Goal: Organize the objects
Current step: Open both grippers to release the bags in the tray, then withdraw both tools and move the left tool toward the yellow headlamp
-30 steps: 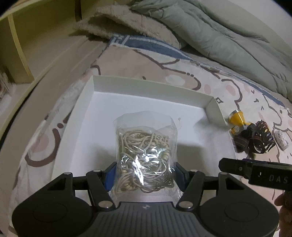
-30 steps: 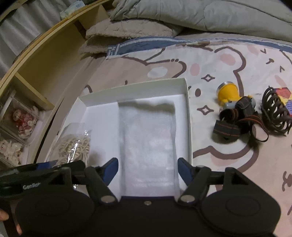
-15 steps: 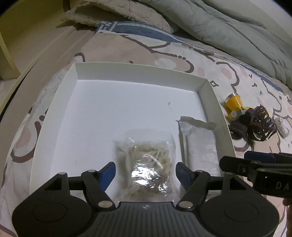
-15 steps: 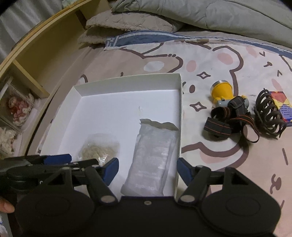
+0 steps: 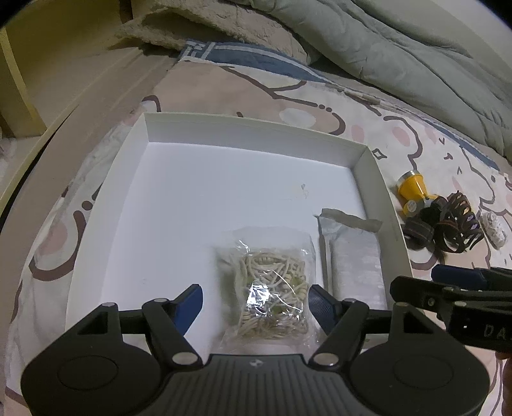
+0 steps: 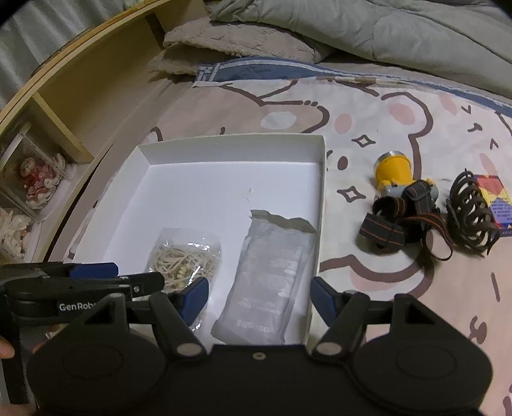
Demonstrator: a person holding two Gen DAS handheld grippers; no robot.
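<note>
A white open box (image 5: 256, 131) (image 6: 230, 140) lies on the bed. Inside it lie a clear bag of beige cord (image 5: 272, 284) (image 6: 184, 256) and a frosted white pouch (image 5: 355, 259) (image 6: 272, 272), side by side. My left gripper (image 5: 256, 302) is open and empty just above the bag's near end. My right gripper (image 6: 259, 299) is open and empty over the pouch's near end. A yellow headlamp with a black strap (image 6: 400, 201) (image 5: 412, 198), a dark hair claw (image 6: 470, 211) (image 5: 460, 220) and a colourful small box (image 6: 496, 198) lie on the sheet to the right of the box.
A grey duvet (image 6: 368, 28) and a fuzzy pillow (image 6: 236, 44) lie at the back. A wooden shelf unit (image 6: 48, 105) with clear boxes stands at the left. A small white wad (image 5: 494, 230) lies beyond the hair claw.
My left gripper let go of the cord bag and my right gripper let go of the pouch; both now lie in the box. Both grippers have pulled back and up.
</note>
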